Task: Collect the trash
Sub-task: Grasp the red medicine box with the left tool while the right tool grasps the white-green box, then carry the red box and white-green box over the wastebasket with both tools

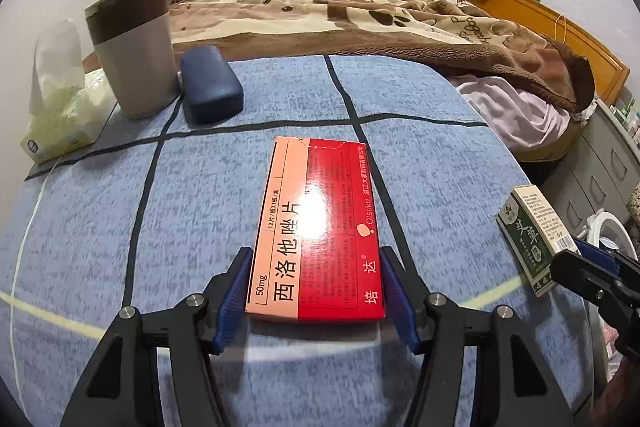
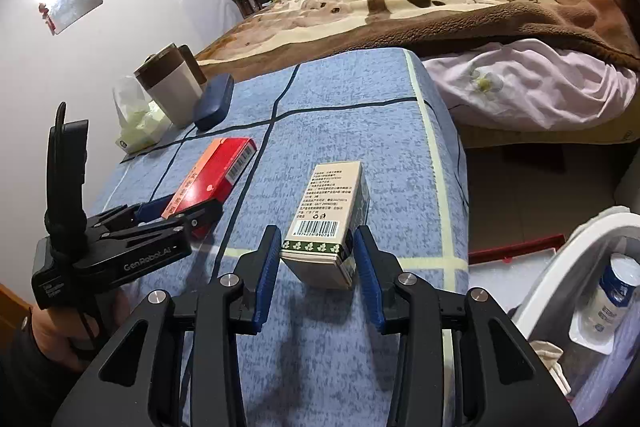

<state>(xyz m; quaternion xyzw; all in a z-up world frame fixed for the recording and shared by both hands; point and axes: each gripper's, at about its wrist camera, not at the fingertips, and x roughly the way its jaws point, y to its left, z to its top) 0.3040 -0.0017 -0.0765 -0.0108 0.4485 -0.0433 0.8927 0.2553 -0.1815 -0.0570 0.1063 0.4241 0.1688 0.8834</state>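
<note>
On the left of the blue checked cloth-covered surface (image 1: 240,187), a flat red-and-pink cardboard medicine box (image 1: 320,227) lies lengthwise. Its near end is bracketed by the left gripper (image 1: 316,291), whose blue-padded fingers (image 1: 234,295) stand just beside the long edges; whether they already press the card cannot be told. The box is judged light and probably empty, stiff along its edges but easily crushed across its glossy faces. It would best be taken by the two long edges near the end, with modest pressure.

To the right, near the edge of the surface, a small green-and-white cardboard carton (image 2: 328,223) is flanked by the right gripper (image 2: 318,259). Narrow gaps show on both sides, so nothing is held there. It is likewise judged light and somewhat thicker, so its side walls are the natural hold.

Further right, below the surface, a white plastic bin (image 2: 592,247) already holds a white bottle (image 2: 608,299).
</note>
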